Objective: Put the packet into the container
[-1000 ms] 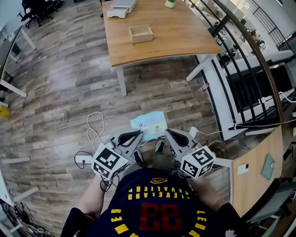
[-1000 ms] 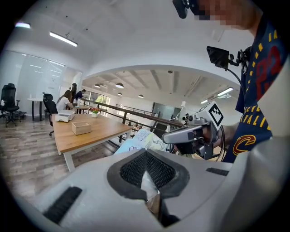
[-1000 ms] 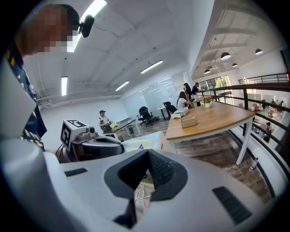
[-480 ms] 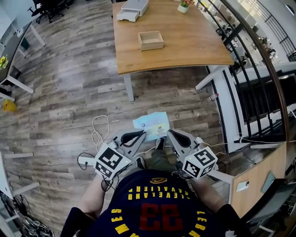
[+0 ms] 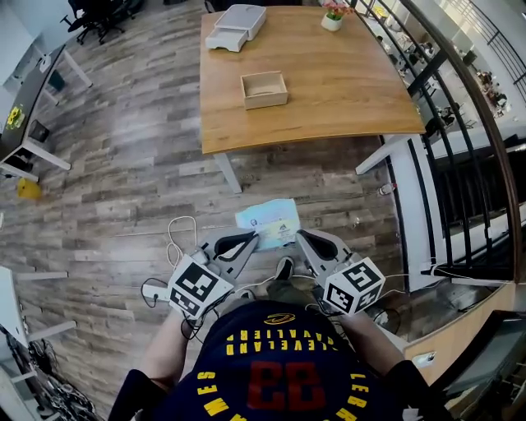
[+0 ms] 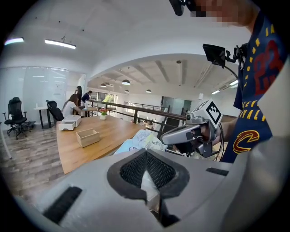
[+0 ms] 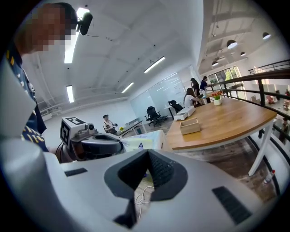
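A pale blue and yellow packet [image 5: 267, 223] hangs level over the wood floor, in front of the person's body. My left gripper [image 5: 251, 238] is shut on its near left corner. My right gripper [image 5: 298, 235] is shut on its near right corner. In the left gripper view a strip of packet [image 6: 148, 183] shows between the closed pads, and the packet [image 6: 138, 141] spreads beyond them toward the right gripper [image 6: 168, 136]. The container, an open wooden box [image 5: 264, 89], stands on the wooden table [image 5: 345, 90] ahead. It also appears as the box [image 6: 88, 137] and as the box [image 7: 189, 126].
A white drawer unit [image 5: 236, 16] and a potted plant [image 5: 332, 16] stand at the table's far end. A black railing [image 5: 448, 123] runs along the right. White cables [image 5: 177, 238] lie on the floor by the person's feet. Desks and office chairs [image 5: 99, 12] stand far left.
The table and box have come lower and nearer in the head view, so the person has stepped toward them. Both grippers hold the packet just as before.
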Demonstrator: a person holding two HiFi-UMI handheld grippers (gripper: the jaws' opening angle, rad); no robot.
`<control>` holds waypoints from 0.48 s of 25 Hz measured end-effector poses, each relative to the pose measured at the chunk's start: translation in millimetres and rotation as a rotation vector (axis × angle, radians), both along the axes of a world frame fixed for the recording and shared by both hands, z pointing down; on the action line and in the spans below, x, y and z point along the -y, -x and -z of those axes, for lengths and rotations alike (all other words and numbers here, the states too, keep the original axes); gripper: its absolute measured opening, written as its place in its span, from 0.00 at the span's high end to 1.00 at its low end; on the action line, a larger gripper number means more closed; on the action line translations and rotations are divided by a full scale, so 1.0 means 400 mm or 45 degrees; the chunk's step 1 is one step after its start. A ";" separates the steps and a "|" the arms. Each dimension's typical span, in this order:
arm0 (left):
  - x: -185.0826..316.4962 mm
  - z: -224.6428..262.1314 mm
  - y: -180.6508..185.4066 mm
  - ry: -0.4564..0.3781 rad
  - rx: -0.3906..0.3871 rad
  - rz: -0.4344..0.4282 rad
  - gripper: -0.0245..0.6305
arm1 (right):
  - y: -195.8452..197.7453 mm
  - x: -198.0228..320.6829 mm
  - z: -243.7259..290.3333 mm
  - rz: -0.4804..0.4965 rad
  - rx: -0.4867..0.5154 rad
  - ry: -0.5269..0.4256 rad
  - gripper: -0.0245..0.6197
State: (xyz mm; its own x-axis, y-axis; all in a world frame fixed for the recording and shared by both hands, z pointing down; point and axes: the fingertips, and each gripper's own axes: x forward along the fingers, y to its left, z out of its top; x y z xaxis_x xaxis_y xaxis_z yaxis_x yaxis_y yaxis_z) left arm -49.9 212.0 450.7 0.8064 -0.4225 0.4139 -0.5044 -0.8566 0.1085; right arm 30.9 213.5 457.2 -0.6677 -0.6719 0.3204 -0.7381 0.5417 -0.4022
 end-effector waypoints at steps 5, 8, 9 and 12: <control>0.062 -0.004 -0.067 -0.010 0.020 0.025 0.95 | -0.067 0.065 -0.005 0.033 0.012 -0.003 0.94; 0.100 -0.004 -0.098 -0.010 0.026 0.048 0.95 | -0.098 0.102 -0.005 0.053 0.014 0.000 0.94; 0.111 -0.004 -0.108 -0.010 0.028 0.054 0.95 | -0.107 0.112 -0.005 0.059 0.016 0.003 0.94; 0.140 -0.005 -0.132 -0.012 0.034 0.069 0.95 | -0.131 0.139 -0.007 0.079 0.015 0.002 0.94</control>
